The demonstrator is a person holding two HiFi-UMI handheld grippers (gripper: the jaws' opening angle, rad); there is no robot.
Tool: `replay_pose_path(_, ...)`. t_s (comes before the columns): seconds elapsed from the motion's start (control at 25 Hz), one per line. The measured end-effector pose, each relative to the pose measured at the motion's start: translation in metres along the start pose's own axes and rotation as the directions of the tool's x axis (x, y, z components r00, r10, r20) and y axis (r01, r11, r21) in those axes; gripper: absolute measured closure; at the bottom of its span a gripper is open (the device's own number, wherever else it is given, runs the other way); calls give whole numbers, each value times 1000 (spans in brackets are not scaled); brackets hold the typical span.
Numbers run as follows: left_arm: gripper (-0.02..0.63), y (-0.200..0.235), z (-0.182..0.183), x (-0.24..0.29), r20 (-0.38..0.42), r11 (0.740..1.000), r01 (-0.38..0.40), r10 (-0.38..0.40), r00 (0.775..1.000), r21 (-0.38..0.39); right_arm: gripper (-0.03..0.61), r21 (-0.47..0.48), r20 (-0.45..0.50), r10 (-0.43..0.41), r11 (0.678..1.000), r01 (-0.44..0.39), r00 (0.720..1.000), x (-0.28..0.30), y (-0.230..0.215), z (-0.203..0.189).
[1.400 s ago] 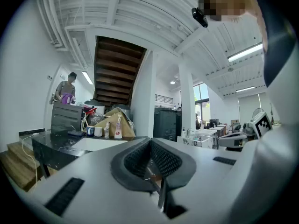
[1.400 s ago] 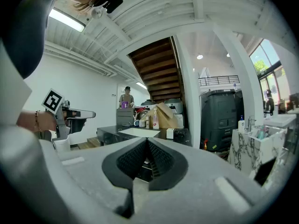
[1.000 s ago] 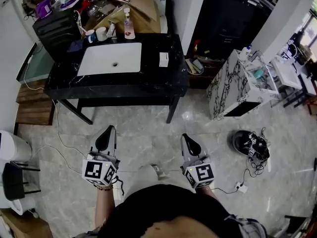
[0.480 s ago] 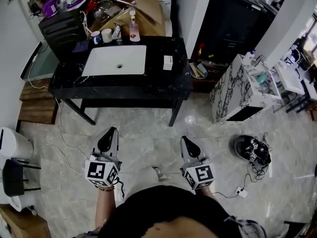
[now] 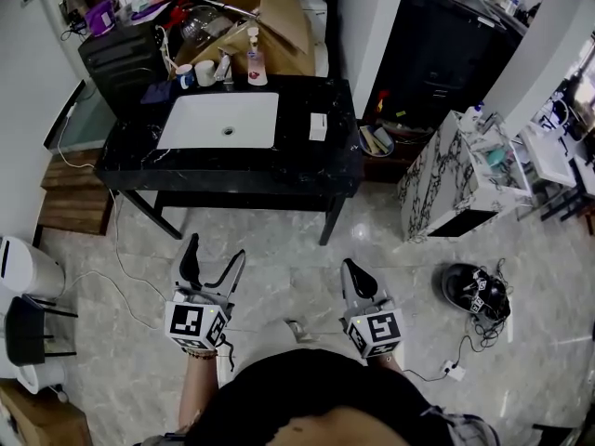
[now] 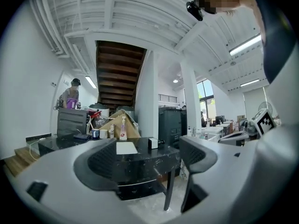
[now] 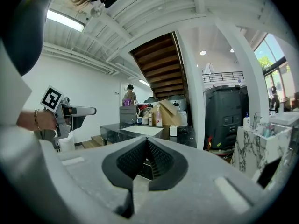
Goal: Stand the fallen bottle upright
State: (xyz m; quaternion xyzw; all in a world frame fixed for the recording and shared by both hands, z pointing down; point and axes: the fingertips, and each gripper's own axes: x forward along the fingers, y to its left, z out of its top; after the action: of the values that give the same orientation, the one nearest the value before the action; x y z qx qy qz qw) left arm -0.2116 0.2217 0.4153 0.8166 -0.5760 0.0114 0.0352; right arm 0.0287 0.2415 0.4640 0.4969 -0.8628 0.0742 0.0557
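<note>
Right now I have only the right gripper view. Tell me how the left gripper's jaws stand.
Observer: In the head view the left gripper has jaws that have just been opening. They stand apart, with nothing between them.
Operator: Report the floor on my right side.
Observer: A black helmet-like object with tangled cables lies on the floor, out to the right of the shut right gripper.
Operator: Describe that white patch on the table.
Observer: From above it is a sink basin with a drain hole, set into the black table.
</note>
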Motion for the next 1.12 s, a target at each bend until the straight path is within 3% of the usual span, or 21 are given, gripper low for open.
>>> replay_pose_path(0.04, 200, 0, 2, 2, 10, 1000, -4, 4, 1000, -14, 574, 3, 0, 4, 1000, -4, 1000, 2, -1, 0)
replay_pose_path(0.16, 174, -1, 2, 11, 4, 1000, -4, 4, 1000, -26, 575, 9, -1, 6, 1000, -6, 1000, 6, -8, 0)
replay_pose_path(0.68, 152, 2, -14, 34, -87, 998, -16, 12, 996, -54, 575, 21, -33, 10, 1000, -9, 999, 23, -30, -1)
replay_pose_path(0.84, 152, 1, -20, 47, -95, 1000, 17, -19, 995, -26, 574, 23, -39, 0, 1000, 1, 999, 36, -39, -5)
replay_pose_path(1.12, 147, 4, -24, 95, -103, 996, 77, -82, 991, -46, 575, 24, -50, -10, 1000, 11, 999, 69, -55, -2)
